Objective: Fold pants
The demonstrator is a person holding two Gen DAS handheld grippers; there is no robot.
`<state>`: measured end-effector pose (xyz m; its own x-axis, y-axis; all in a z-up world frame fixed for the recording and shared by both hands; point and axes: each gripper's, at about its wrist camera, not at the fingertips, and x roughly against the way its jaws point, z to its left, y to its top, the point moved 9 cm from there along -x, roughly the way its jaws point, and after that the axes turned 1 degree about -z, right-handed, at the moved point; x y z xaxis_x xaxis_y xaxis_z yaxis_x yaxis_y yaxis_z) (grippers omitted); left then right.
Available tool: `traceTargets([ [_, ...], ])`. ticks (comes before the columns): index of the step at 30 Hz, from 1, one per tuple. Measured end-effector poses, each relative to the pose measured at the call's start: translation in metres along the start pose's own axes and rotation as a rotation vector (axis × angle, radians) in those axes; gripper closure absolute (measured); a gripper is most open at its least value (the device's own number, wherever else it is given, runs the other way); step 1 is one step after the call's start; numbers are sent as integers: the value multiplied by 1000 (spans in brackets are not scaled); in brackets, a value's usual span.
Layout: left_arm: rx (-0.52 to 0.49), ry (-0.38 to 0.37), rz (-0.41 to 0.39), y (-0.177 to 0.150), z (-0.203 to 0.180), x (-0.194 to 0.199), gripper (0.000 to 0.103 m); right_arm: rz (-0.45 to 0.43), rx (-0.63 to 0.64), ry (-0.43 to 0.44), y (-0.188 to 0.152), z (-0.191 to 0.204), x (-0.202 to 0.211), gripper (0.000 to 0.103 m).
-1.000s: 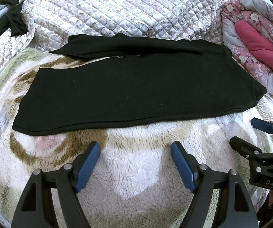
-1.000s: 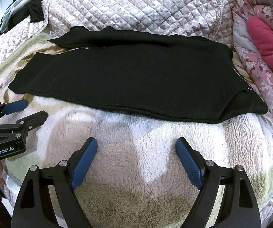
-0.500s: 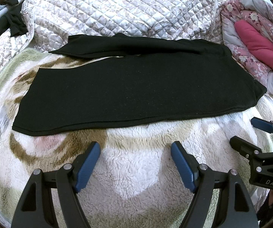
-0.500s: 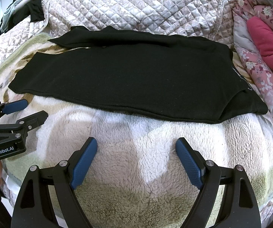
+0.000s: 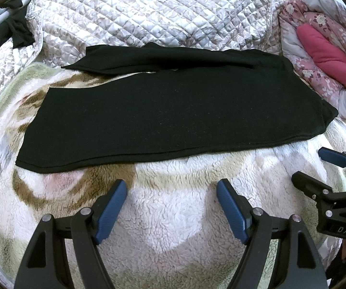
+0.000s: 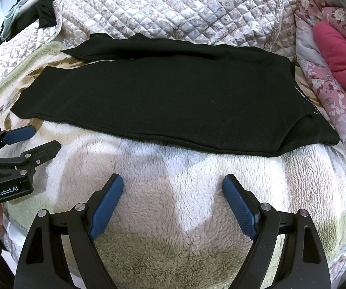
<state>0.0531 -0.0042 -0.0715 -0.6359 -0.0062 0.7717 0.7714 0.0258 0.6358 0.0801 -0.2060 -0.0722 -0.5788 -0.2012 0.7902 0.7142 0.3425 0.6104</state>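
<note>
Surface: a fluffy cream fleece blanket with brown and green patterning (image 5: 173, 216) covers the bed.
Background: a quilted grey-white floral bedspread (image 5: 148, 9) lies behind; a pink floral comforter with a magenta lining (image 6: 336, 55) is bundled at the right.
Pants: the black knit pants (image 5: 173, 110) lie flat across the blanket, legs to the left, waist to the right.
Left gripper (image 5: 171, 189): jaws spread wide, empty, near the pants' front edge, apart from it.
Right gripper (image 6: 173, 184): jaws likewise released, holding nothing, just short of the pants.
</note>
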Motion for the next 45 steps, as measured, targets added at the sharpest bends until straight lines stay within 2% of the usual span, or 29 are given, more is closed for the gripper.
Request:
traceTargets([
  [45, -18, 9, -7, 1, -7, 2, 23, -14, -1, 13, 0, 1, 1, 18],
])
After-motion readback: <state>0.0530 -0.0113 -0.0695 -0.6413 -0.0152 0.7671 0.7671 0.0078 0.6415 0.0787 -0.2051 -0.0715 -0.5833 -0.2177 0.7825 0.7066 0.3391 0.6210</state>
